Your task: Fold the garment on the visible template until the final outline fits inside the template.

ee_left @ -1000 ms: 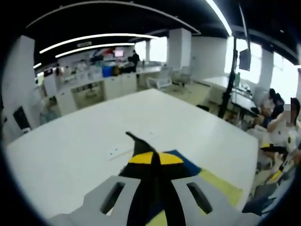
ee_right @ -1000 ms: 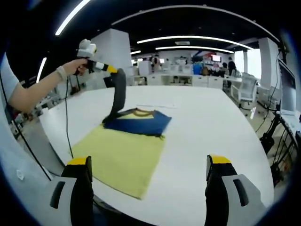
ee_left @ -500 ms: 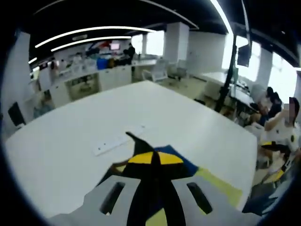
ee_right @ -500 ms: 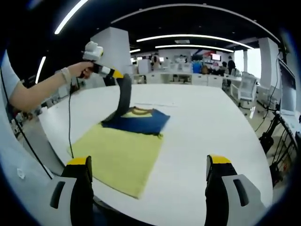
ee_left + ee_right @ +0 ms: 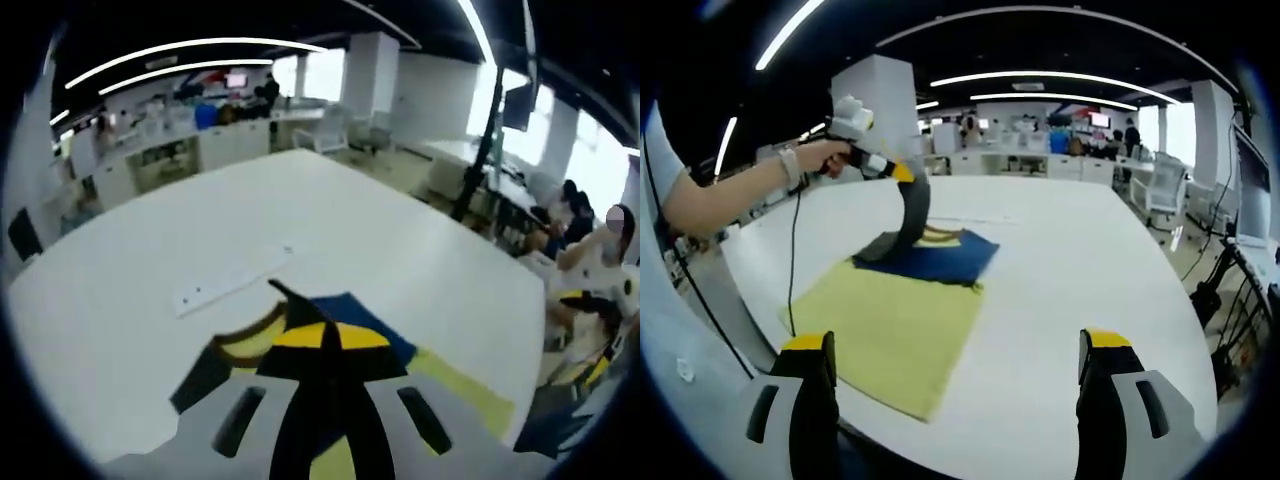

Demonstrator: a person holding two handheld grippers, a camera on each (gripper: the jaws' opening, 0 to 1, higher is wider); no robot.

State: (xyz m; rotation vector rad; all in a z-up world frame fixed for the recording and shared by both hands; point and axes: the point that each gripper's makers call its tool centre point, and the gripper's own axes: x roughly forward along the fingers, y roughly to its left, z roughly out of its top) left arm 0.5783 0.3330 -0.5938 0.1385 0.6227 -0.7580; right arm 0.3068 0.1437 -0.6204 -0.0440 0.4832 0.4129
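wide white desk under both views. on it, nearer the person's side, a yellow template lying flat, with the dark blue garment folded over its far end, yellow collar band up. from the garment's left edge a dark strip of fabric rising in a curve to the left hand-held gripper, held in a hand above the desk; jaws pressed together on that strip, yellow tips meeting in the left gripper view, garment spread just beyond and beneath them. right hand-held gripper spread wide, nothing between its jaws, hanging over the near desk edge, well apart from the garment, template between. farther off, a white strip lying flat on the desk.
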